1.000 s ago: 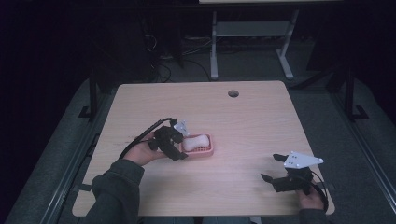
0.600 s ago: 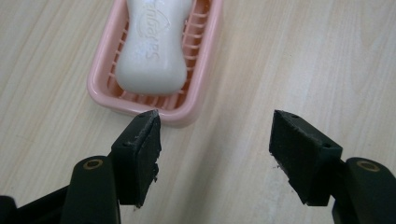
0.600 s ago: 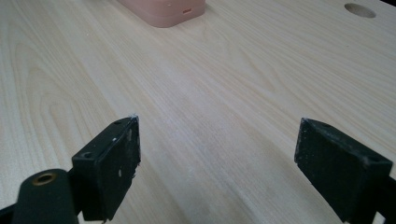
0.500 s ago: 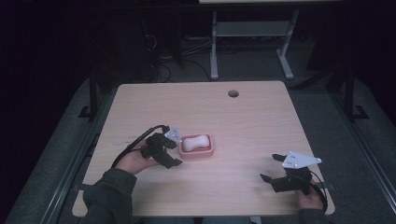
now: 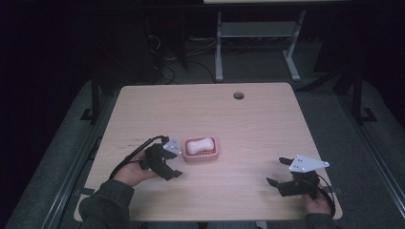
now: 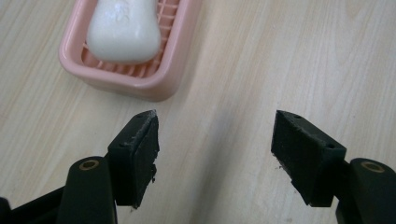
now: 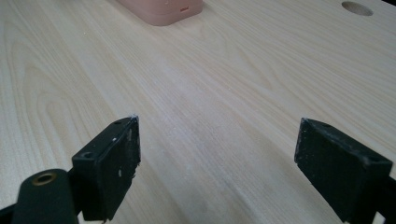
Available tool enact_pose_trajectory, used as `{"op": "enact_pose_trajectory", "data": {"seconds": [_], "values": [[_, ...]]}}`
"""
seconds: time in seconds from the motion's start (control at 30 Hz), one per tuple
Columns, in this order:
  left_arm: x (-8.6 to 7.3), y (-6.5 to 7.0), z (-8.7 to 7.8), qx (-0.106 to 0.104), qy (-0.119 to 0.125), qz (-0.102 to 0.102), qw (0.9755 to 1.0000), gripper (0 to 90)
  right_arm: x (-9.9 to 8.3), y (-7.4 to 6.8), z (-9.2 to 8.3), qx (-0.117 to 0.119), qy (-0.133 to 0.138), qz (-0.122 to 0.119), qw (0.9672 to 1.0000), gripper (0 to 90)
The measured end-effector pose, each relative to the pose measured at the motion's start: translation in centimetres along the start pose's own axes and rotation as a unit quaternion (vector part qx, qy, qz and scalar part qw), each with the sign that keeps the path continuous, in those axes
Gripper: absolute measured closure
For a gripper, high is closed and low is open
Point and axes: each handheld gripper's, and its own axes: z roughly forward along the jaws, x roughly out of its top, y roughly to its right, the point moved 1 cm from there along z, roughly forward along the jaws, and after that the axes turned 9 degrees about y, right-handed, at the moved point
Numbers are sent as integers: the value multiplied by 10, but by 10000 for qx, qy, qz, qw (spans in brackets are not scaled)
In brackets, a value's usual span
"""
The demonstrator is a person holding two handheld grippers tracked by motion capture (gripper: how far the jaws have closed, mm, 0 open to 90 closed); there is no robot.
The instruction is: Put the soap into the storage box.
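Jaws of the left gripper (image 5: 173, 162) are standing wide apart with nothing between them, having just been opening further, and they are hovering over bare wood just left of the pink soap dish (image 5: 201, 149). Seen from the left gripper view, the left gripper (image 6: 215, 154) is pointing down at the counter (image 5: 248, 124), with the soap dish (image 6: 140, 79) lying just beyond its left jaw and not touching it. A white bar of soap (image 5: 199, 145) is lying inside the dish, near the middle of the counter. Over at the near right corner, the right gripper (image 5: 281, 172) is being held in a hand, its jaws likewise spread and empty, well apart from the dish. A round hole (image 5: 238, 95) is sitting near the far edge.
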Motion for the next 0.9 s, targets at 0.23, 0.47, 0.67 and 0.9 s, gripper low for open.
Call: {"op": "enact_pose_trajectory", "data": {"seconds": [0.23,0.47,0.67,0.9], "values": [[-9,4,-4,10,32,-42,10000,299,0,0,0,-8,-4,15,10000,136],[-21,10,-6,15,108,-90,9999,291,-1,0,0,-21,-21,23,10000,136],[-33,20,-6,-19,86,-146,9999,280,-1,0,0,-21,-40,19,10000,136],[-55,30,-6,62,169,-226,9996,272,-2,-1,0,-24,-58,36,10000,136]]}}
